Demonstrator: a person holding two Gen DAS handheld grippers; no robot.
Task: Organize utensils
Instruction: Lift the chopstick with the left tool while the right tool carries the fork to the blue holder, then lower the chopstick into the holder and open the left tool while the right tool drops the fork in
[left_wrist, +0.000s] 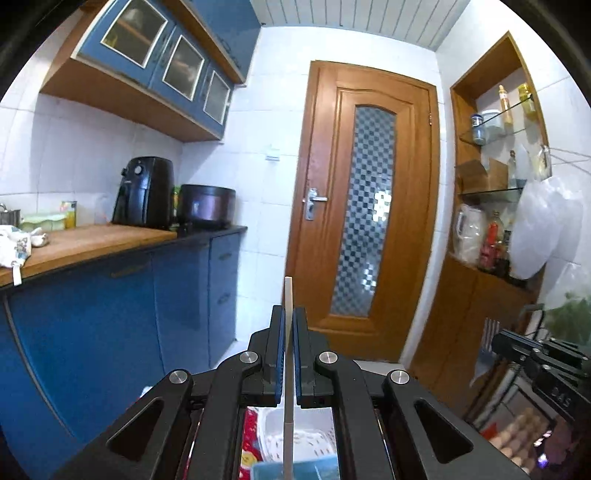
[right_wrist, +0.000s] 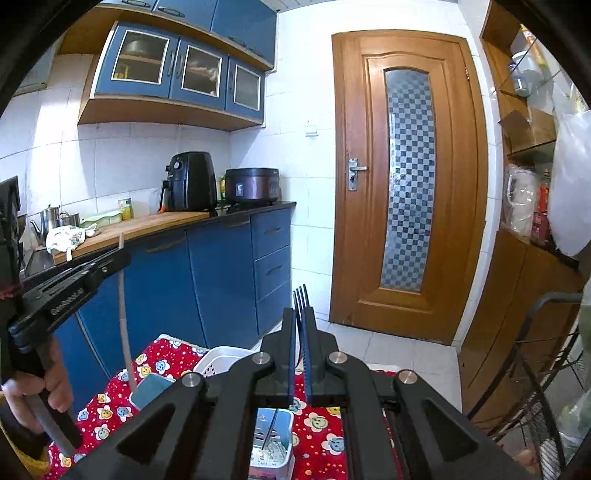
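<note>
A pale chopstick (left_wrist: 288, 295) stands upright, clamped in the left tool (left_wrist: 289, 314), its lower end over a blue holder (right_wrist: 150, 389). The right tool (right_wrist: 302, 314) pinches a dark fork (right_wrist: 301, 295), tines up, handle down in a white holder (right_wrist: 272, 443). Both holders sit beside a white basket (right_wrist: 218, 360) on the red flowered table (right_wrist: 325, 428).

The door (right_wrist: 406, 184) is shiny brown wood, with bumpy checkered glass in the middle and a shiny metal handle (right_wrist: 356, 170) at its nine o'clock edge. The counter (right_wrist: 147, 225) is smooth wood. The tablecloth (right_wrist: 110, 402) is soft red cloth. The basket (right_wrist: 218, 360) is white plastic. The fork (right_wrist: 301, 295) looks dark and smooth.
</note>
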